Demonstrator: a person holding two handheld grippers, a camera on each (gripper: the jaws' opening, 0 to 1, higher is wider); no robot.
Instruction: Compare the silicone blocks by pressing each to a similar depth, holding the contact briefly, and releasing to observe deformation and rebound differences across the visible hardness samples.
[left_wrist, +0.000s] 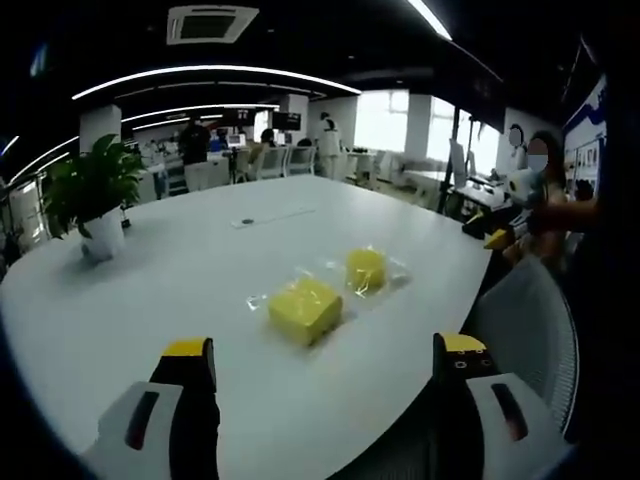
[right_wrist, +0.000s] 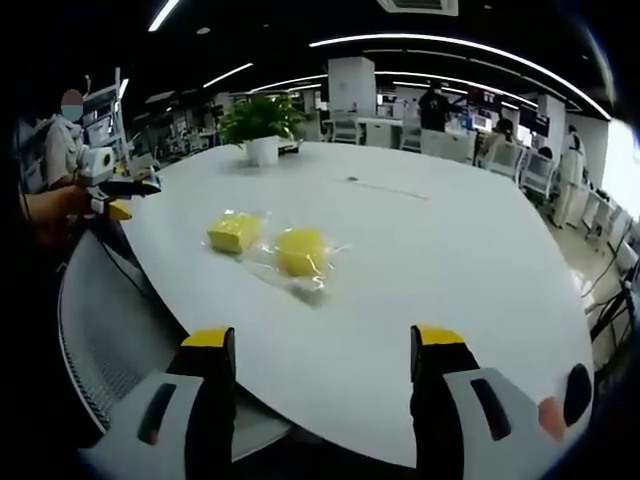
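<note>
Nearest the lens in the left gripper view, the left gripper (left_wrist: 325, 375) stands with its yellow-tipped fingers (left_wrist: 188, 352) spread wide and holding nothing, hovering above the near edge of the white tabletop (left_wrist: 180, 270). Beyond them, toward the middle of the tabletop, lie two yellow silicone blocks in clear wrapping: a square block (left_wrist: 304, 309) closer in and a rounder block (left_wrist: 366, 268) just beside it, farther off and to the right. A potted plant (left_wrist: 93, 195) stands on the far left of the tabletop, well apart from the blocks. A mesh chair back (left_wrist: 530, 330) sits at the tabletop's right edge. In the right gripper view, the right gripper (right_wrist: 322, 375) also has its fingers (right_wrist: 210, 345) wide apart and empty, above the tabletop's (right_wrist: 450, 250) near rim. The rounder block (right_wrist: 301, 250) and the square block (right_wrist: 234, 232) lie side by side ahead of it, with the plant (right_wrist: 260, 125) at the far end. The other gripper (right_wrist: 110, 175) enters from the left, held by a hand (right_wrist: 50, 212).
</note>
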